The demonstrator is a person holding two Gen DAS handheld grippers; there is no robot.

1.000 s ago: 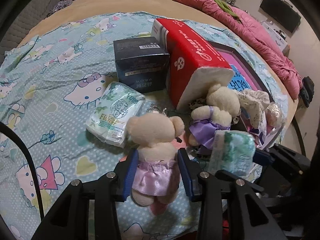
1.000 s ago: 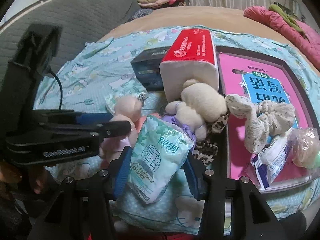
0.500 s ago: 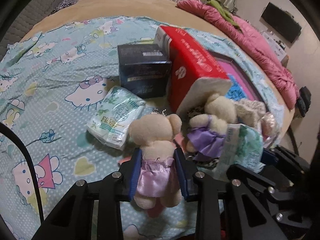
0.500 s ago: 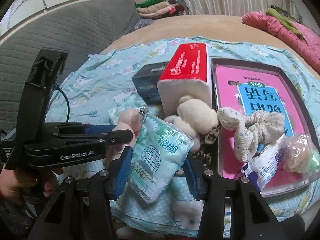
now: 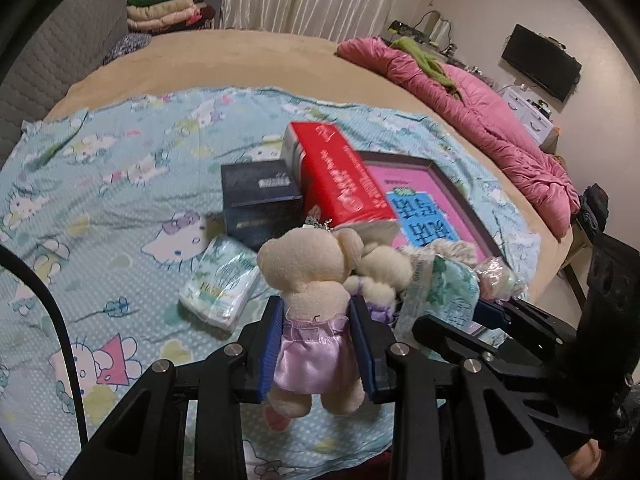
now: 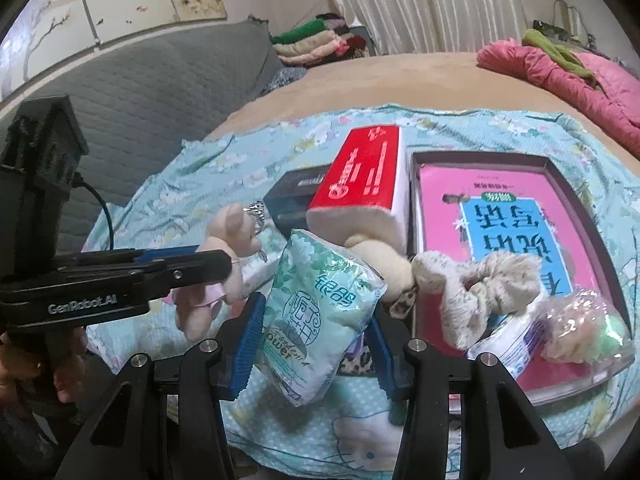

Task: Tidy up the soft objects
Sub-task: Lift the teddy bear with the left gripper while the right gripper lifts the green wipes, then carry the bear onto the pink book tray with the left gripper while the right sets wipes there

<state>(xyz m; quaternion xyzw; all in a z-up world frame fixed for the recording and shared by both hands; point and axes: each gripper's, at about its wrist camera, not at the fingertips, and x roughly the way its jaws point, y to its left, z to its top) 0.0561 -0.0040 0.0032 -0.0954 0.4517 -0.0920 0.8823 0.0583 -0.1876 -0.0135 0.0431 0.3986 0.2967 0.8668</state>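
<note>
A cream teddy bear in a pink dress (image 5: 308, 264) hangs above the cartoon-print sheet (image 5: 100, 184), and my left gripper (image 5: 316, 320) is shut on its body. The right wrist view shows the same bear (image 6: 232, 228) sticking out of the left gripper (image 6: 200, 260). My right gripper (image 6: 316, 320) is shut on a green-and-white tissue pack (image 6: 320, 300), held up beside the bear. In the left wrist view that pack (image 5: 440, 296) sits to the bear's right. A second cream bear in purple (image 5: 384, 268) lies behind them, against the red tissue box (image 5: 340, 184).
Another tissue pack (image 5: 220, 284) lies on the sheet left of the held bear. A dark box (image 5: 256, 196) stands beside the red box. A dark tray with a pink book (image 6: 500, 216) holds a scrunchie (image 6: 480, 288) and bagged items (image 6: 584, 328). A pink quilt (image 5: 480, 108) lies far right.
The left jaws closed onto the pink-dress bear and lifted it off the sheet. The right gripper rose a little with the tissue pack still in it.
</note>
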